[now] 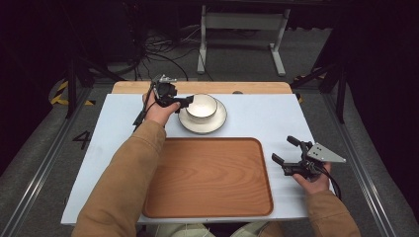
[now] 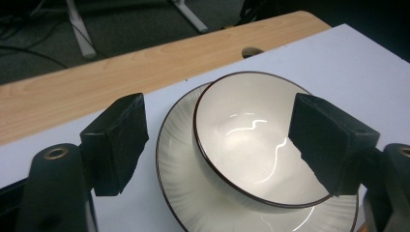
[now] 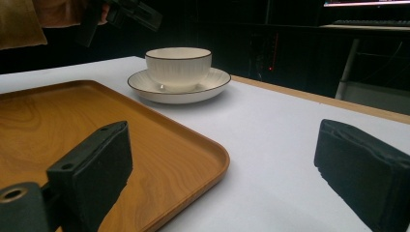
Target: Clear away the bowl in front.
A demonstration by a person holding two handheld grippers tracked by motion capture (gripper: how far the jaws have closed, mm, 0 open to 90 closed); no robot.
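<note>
From the high view the white table (image 1: 247,123) carries a wooden tray (image 1: 210,177) at its near middle, with a cream bowl (image 1: 201,106) on a saucer (image 1: 217,123) just beyond the tray's far edge and bare surface to either side. The left gripper view adds that the left gripper (image 2: 217,140) stands with jaws apart astride the bowl's near rim, pads not pressing it. The right gripper (image 3: 222,169) hangs wide open over bare table beside the tray's right edge, well apart from the bowl.
</note>
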